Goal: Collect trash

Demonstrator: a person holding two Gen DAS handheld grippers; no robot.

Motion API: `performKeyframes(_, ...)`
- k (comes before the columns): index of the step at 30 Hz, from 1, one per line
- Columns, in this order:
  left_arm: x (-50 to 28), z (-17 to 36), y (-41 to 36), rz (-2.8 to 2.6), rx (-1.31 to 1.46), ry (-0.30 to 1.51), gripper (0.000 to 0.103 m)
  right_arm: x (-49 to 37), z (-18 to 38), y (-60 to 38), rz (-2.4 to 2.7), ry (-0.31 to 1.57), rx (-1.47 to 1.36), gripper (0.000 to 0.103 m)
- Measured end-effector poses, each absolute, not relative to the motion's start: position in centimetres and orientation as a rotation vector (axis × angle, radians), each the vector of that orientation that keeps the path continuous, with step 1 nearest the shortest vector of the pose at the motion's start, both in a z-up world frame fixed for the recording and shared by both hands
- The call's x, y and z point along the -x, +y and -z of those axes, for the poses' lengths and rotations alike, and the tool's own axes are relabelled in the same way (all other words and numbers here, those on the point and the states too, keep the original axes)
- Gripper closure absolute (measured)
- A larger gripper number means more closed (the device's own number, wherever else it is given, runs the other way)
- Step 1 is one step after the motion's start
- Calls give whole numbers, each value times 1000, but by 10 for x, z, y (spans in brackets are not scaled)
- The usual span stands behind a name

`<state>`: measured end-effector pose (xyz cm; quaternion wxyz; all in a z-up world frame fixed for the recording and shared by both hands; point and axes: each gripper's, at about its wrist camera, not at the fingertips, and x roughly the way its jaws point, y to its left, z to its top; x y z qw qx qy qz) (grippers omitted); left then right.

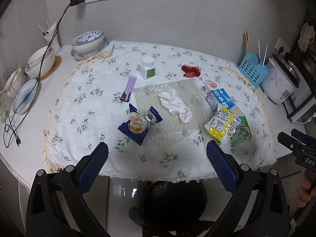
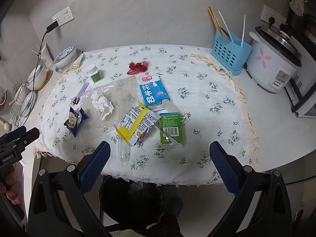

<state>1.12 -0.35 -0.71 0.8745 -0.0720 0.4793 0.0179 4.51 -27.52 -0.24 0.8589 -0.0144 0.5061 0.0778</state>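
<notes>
Trash lies on a floral tablecloth (image 1: 94, 122): a blue biscuit wrapper (image 1: 139, 124) (image 2: 76, 120), a crumpled tissue (image 1: 175, 104) (image 2: 102, 103) on bubble wrap (image 1: 167, 98), a blue milk carton (image 1: 218, 98) (image 2: 153, 93), a yellow packet (image 1: 222, 125) (image 2: 136, 124), a green carton (image 2: 170, 127), a red net (image 1: 191, 70) (image 2: 138, 67), a purple sachet (image 1: 128, 88) and a white pill bottle (image 1: 147, 68). A black-lined bin (image 1: 171, 199) (image 2: 131, 201) stands under the table's front edge. My left gripper (image 1: 157, 165) and right gripper (image 2: 160, 165) are open and empty, above the front edge.
Bowls and plates (image 1: 88, 41) are stacked at the back left with a black cable (image 1: 39, 75). A blue utensil holder (image 2: 231, 54) and a rice cooker (image 2: 274, 63) stand at the back right.
</notes>
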Motion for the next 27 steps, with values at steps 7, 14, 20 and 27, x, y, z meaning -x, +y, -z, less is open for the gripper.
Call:
performKeyframes(7, -11, 6, -4, -37, 149, 998, 6, -45, 3, -275, -165, 1066, 29, 6)
performKeyframes(14, -10, 5, -6, -32, 149, 1000, 6, -44, 3, -277, -160, 1075, 13, 6)
performKeyframes(20, -9, 4, -7, -27, 152, 1004, 6, -43, 1, -281, -159, 1074, 13, 6)
performKeyframes(27, -10, 2, -7, -34, 150, 1007, 6, -42, 2, -285, -152, 1078, 12, 6)
